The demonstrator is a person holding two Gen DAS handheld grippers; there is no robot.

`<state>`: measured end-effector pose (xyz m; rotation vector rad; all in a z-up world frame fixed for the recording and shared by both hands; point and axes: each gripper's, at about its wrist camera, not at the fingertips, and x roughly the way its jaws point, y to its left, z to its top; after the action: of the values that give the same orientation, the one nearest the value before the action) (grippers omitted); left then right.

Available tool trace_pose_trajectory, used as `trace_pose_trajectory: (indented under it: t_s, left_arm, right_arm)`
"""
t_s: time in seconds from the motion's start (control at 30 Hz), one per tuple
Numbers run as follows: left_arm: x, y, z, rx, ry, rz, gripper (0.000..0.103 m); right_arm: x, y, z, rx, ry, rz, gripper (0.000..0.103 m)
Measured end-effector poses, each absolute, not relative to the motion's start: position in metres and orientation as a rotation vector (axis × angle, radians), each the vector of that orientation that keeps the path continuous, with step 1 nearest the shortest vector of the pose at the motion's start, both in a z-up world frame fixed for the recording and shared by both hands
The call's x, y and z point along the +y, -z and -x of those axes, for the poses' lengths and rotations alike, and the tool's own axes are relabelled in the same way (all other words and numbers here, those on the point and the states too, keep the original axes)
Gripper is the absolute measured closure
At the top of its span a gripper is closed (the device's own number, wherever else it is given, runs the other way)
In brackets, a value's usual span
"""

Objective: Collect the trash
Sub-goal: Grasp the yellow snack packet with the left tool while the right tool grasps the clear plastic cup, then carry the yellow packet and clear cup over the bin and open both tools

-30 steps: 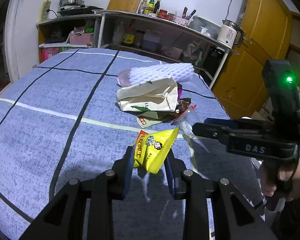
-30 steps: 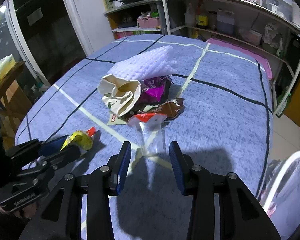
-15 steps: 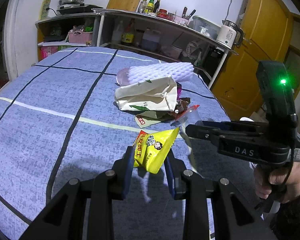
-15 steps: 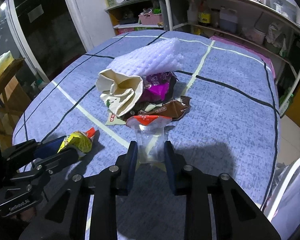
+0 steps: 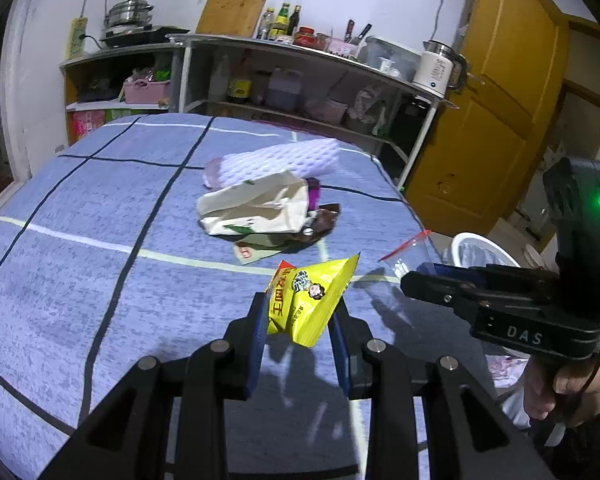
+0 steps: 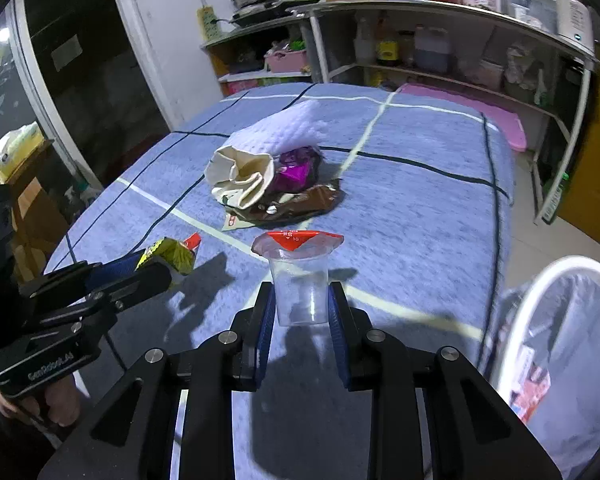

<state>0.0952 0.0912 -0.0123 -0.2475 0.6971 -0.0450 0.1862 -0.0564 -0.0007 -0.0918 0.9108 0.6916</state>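
A yellow snack packet (image 5: 310, 300) is pinched between the blue pads of the left gripper (image 5: 300, 322) and held clear of the blue checked tablecloth (image 5: 100, 280). In the right wrist view the same packet (image 6: 168, 256) is seen to the left of the right gripper, clamped at the tip of the left tool. Ahead of both grippers, further out on the cloth, a heap of trash is left: a cream paper bag (image 5: 256, 210), a white foam fruit net (image 5: 276, 162) lying across its far side, a purple wrapper (image 6: 294, 170) and a brown wrapper (image 6: 300, 204) just beside the bag. A clear plastic cup (image 6: 300, 284) with a peeled red foil lid is gripped by the sides between the pads of the right gripper (image 6: 300, 316), upright and lifted off the cloth. To the right of the right gripper, beyond the table edge and lower down, a white-rimmed bin (image 6: 556, 344) lined with a clear bag is seen.
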Motion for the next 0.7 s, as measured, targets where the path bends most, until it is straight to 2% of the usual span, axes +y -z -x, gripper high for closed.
trace_pose_trajectory:
  t_s: [0.7]
  left_arm:
    - [0.024, -0.021, -0.082, 0.659, 0.160, 0.182, 0.072]
  right_arm:
    - [-0.145, -0.030, -0.132, 0.814, -0.595, -0.010, 0.075]
